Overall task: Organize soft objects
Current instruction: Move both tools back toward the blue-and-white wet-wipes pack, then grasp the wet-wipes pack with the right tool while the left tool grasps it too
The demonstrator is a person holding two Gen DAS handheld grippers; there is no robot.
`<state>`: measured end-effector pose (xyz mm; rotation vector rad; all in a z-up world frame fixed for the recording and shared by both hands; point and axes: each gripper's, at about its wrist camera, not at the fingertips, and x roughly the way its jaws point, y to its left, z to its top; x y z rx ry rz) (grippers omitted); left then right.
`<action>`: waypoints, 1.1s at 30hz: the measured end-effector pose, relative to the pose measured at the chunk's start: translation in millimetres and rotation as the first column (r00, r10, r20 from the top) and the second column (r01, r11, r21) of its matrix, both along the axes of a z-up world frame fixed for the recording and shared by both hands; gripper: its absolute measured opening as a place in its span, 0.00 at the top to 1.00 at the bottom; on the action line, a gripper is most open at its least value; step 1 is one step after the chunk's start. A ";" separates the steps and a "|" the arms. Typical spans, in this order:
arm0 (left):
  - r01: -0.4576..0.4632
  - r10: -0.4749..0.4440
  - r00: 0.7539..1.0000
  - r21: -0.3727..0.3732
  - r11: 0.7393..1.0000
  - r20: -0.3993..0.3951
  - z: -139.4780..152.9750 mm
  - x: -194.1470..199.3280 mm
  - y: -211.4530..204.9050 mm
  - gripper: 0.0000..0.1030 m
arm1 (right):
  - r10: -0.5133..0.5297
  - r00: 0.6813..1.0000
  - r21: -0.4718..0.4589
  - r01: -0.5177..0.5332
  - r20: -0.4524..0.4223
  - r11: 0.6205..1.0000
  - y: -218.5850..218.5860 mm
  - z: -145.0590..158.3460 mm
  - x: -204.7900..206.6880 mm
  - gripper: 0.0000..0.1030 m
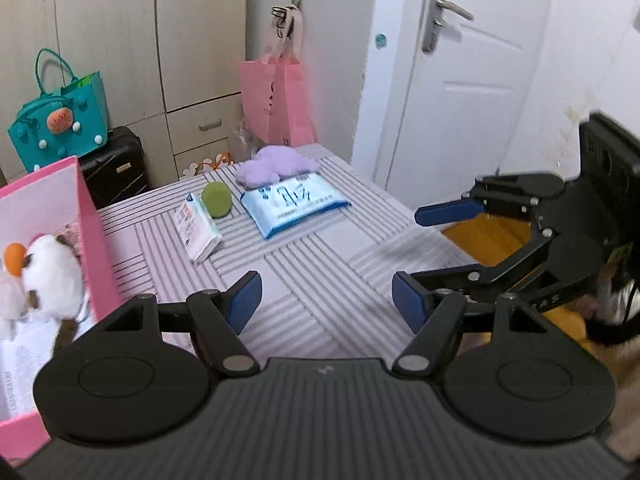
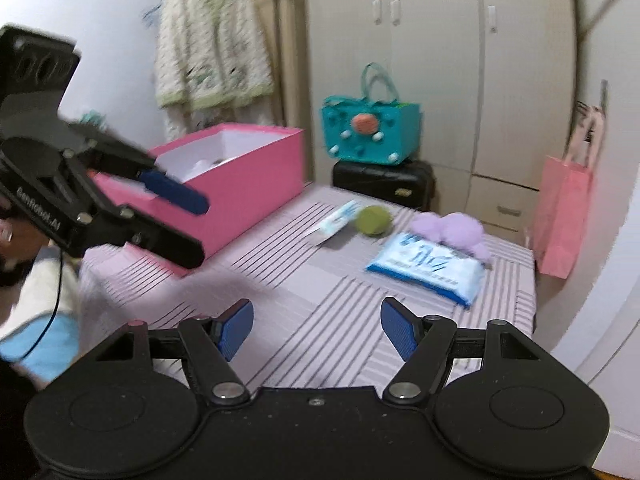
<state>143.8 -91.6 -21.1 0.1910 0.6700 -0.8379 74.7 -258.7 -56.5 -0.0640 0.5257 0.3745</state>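
On the striped table [image 1: 344,240] lie a purple plush [image 1: 276,164] [image 2: 452,228], a green ball [image 1: 216,200] [image 2: 372,220], a blue-white wipes pack [image 1: 292,204] [image 2: 428,268] and a small white packet [image 1: 198,228] [image 2: 336,224]. A pink box [image 1: 96,248] [image 2: 248,184] at the table's left holds a white plush toy [image 1: 48,276] with an orange part. My left gripper [image 1: 326,300] [image 2: 192,224] hovers open and empty over the near table, beside the box. My right gripper [image 2: 318,328] [image 1: 432,244] is open and empty too, short of the wipes pack.
A teal bag [image 2: 372,132] sits on a black suitcase [image 2: 384,180] behind the table. A pink paper bag [image 1: 280,96] [image 2: 560,220] hangs at the far corner. A white door [image 1: 460,80] stands to the right, with wardrobes and a hanging garment [image 2: 212,48] behind.
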 end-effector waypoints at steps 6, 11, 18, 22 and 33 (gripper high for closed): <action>-0.071 0.074 0.997 -0.061 0.996 0.035 -22.4 33.4 -25.4 0.32 | -0.117 0.993 0.055 0.116 0.015 0.992 -38.7 -27.5 45.9 0.27; -0.128 0.132 0.991 -0.104 0.986 0.036 -37.3 57.3 -46.7 0.32 | -0.199 0.980 0.084 0.200 -0.012 0.976 -64.6 -42.2 82.3 0.27; -0.208 0.204 0.978 -0.114 0.971 -0.047 -53.2 93.1 -74.0 0.34 | -0.242 0.962 0.240 0.265 -0.124 0.934 -93.2 -53.8 119.2 0.33; -0.272 0.266 0.962 -0.092 0.958 -0.065 -64.3 110.0 -86.6 0.35 | -0.264 0.950 0.281 0.303 -0.169 0.911 -100.1 -63.3 137.7 0.38; -0.365 0.353 0.927 -0.091 0.926 -0.125 -81.7 139.6 -104.2 0.41 | -0.293 0.942 0.224 0.325 -0.162 0.919 -99.9 -73.4 158.7 0.69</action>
